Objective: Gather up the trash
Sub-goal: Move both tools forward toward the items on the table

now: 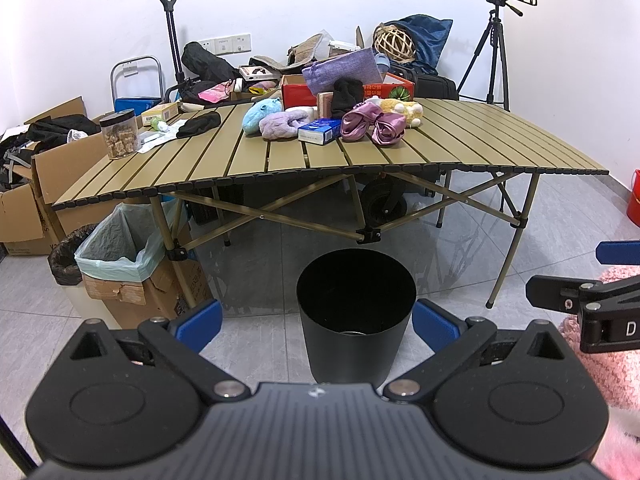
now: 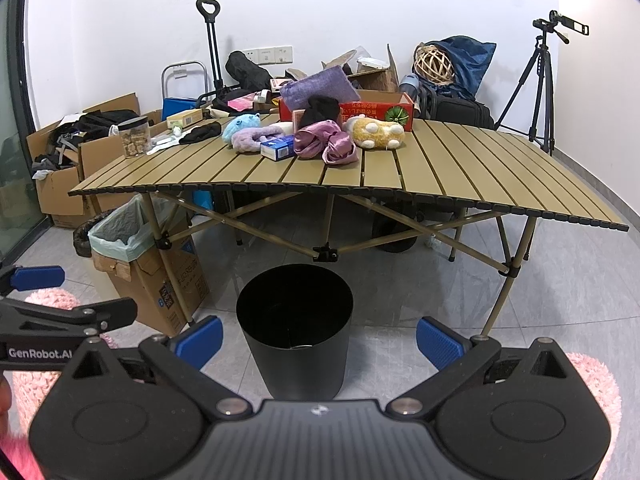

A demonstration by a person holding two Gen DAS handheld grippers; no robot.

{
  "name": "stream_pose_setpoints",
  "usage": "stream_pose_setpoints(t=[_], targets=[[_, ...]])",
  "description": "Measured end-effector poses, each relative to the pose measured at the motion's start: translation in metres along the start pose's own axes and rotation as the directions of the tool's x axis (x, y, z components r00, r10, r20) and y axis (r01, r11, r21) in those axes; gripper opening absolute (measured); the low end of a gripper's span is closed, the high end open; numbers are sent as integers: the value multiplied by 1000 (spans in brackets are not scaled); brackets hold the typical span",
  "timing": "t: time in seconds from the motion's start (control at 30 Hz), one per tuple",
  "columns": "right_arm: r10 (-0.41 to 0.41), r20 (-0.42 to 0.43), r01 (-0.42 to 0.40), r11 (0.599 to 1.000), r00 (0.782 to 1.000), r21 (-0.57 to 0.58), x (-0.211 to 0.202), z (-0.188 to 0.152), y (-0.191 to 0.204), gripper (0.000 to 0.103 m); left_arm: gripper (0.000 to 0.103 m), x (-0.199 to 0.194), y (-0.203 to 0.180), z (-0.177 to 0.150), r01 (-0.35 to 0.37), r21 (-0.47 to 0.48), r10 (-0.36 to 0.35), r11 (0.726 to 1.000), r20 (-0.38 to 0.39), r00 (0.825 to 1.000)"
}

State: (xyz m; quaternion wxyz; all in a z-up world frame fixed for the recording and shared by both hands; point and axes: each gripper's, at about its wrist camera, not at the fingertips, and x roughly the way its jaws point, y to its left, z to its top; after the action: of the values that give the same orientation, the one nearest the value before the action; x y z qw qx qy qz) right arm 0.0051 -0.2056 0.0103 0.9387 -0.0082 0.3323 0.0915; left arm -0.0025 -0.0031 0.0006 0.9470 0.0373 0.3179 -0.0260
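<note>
A black round bin (image 1: 356,320) stands open on the floor in front of a tan slatted folding table (image 1: 460,140). On the table lie a blue carton (image 1: 320,130), purple satin cloth (image 1: 372,124), soft toys, a black cloth (image 1: 198,126), a jar (image 1: 119,134) and white papers (image 1: 160,136). My left gripper (image 1: 316,322) is held open just above and before the bin, with nothing in it. My right gripper (image 2: 318,342) is likewise open and empty over the same bin (image 2: 294,332). Each gripper shows at the edge of the other's view.
A cardboard box with a pale green liner (image 1: 120,240) and a dark-lined bin (image 1: 66,256) stand at the table's left leg. Cardboard boxes of clothes (image 1: 56,160) fill the left wall. A tripod (image 1: 496,48) and red bucket (image 1: 634,200) are right. Pink fluffy fabric (image 2: 592,380) shows below.
</note>
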Motion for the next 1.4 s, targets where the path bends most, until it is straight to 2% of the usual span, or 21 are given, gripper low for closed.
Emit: stream_pose_setpoints(t=[0.7, 1.4], targets=[[-9, 30, 10, 999, 1000, -41, 27, 13, 0, 103, 103, 22, -1, 25, -15, -25, 16, 1000, 38, 999], [-6, 109, 3, 1000, 994, 29, 97, 68, -20, 103, 103, 79, 14, 79, -40, -110, 50, 993, 85, 995]])
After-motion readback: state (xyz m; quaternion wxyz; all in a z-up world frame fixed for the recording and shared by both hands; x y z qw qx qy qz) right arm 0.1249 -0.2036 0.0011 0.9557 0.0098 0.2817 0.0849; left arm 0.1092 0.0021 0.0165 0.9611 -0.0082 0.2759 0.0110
